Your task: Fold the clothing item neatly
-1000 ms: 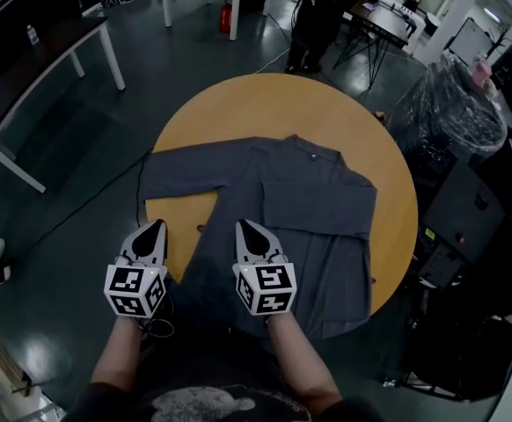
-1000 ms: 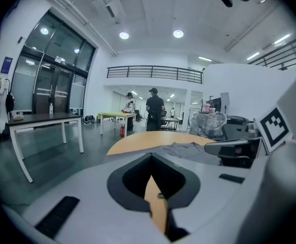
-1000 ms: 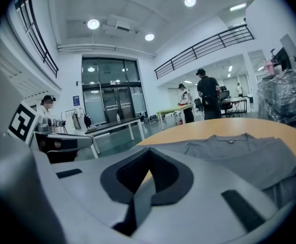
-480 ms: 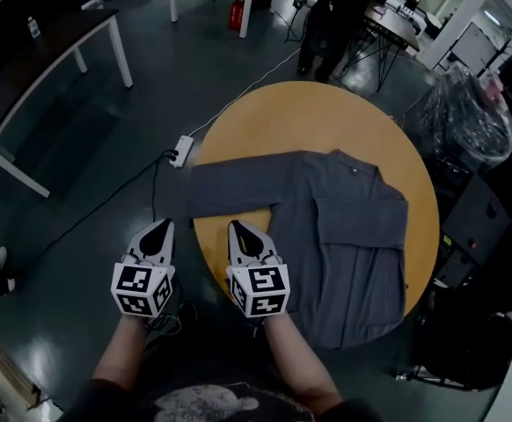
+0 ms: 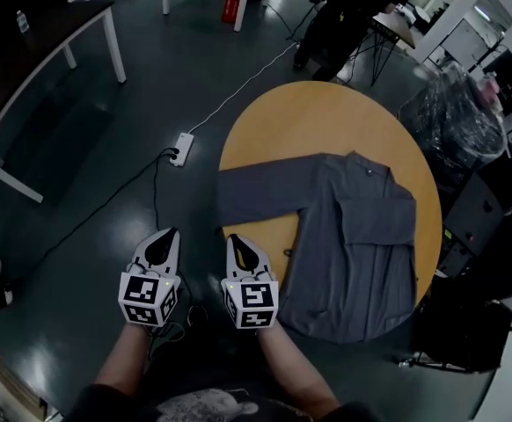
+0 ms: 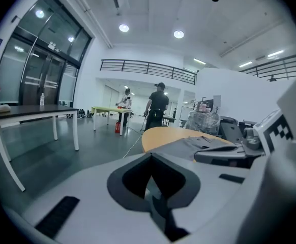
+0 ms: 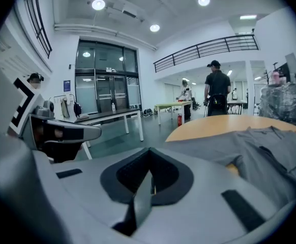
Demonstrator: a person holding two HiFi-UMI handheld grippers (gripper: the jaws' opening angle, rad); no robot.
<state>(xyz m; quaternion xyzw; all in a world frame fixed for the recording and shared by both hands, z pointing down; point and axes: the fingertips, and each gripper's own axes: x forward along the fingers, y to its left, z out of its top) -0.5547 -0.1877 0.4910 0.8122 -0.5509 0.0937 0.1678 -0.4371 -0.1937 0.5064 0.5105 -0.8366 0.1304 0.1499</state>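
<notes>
The jaws of the left gripper [image 5: 165, 238] are pressed together with nothing between them, and so are the jaws of the right gripper [image 5: 235, 243]. Each gripper is held in one of the person's hands, side by side and a little apart, over the dark floor [image 5: 80, 192] just off the near-left edge of the round wooden worktop [image 5: 318, 121]. Neither touches the cloth. The grey long-sleeved shirt [image 5: 353, 236] lies flat on the worktop, its collar toward the far edge and its hem reaching the near edge. One sleeve [image 5: 256, 192] stretches out to the left edge, its cuff at the rim. On the floor beyond the left edge lies a white power strip [image 5: 182, 149] with its cable. Past the far edge stands a person in dark clothes [image 5: 348, 7].
</notes>
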